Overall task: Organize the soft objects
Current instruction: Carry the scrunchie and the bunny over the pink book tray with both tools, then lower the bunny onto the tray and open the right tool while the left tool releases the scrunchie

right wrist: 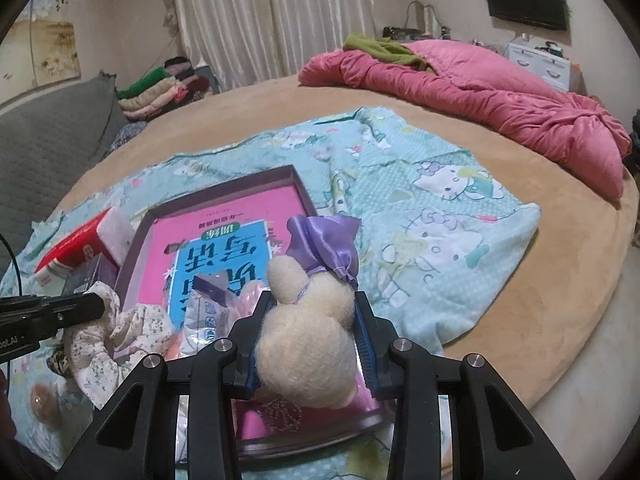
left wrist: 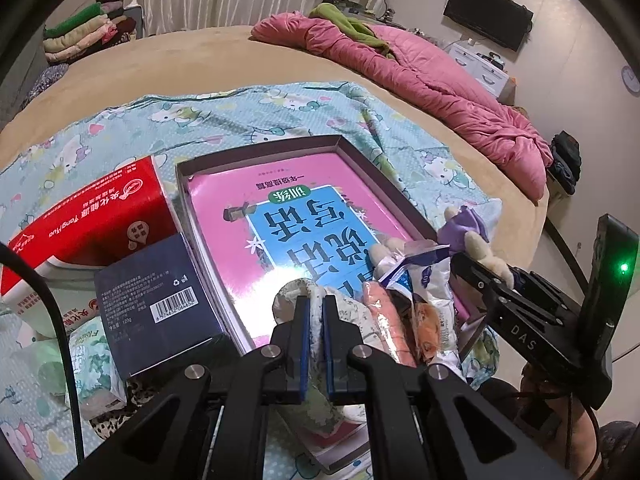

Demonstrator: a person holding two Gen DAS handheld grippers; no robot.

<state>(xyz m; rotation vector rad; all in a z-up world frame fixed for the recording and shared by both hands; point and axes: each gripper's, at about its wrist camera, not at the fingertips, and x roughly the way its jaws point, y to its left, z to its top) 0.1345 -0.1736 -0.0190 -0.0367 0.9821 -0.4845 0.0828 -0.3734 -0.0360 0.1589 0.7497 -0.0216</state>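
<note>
Setting: A shallow dark-rimmed box (right wrist: 298, 184) lies on a cartoon-print sheet (right wrist: 440, 208) spread over a tan bed (right wrist: 280, 108), a pink book (left wrist: 288, 184) lining its floor. The low walls make it the likely collecting place for the soft things.

Left gripper (left wrist: 316, 312): Jaws pinched almost fully together on a fold of floral cloth (left wrist: 360, 316); the thin fabric leaves barely a gap. It hangs over the near end of the box, angled downward, apparently to lay the cloth inside.

Right gripper (right wrist: 312, 320): Jaws partly open and pressed against both sides of a cream plush toy (right wrist: 308, 344), its purple satin dress (right wrist: 320, 244) pointing away from the camera. The stuffed body holds the jaws apart, and the side grip lets the toy be lowered without slipping.

Where the soft things are: Cloth and toy are each held above the box's near end, side by side but apart.

Between them: A crinkled white-and-blue plastic packet (left wrist: 420, 284) and something peach-coloured (left wrist: 380, 312) already rest on the book; what the peach item is cannot be made out.

Left aside: A red tissue pack (left wrist: 100, 216) and a dark navy carton (left wrist: 160, 292) sit just outside the box's left wall, perhaps kept out as stiff goods.

Background: A pink quilt (right wrist: 480, 92) is heaped at the far edge; folded clothes (right wrist: 160, 88) are stacked by the curtain.

Judgement: Both items look close to being set down.
</note>
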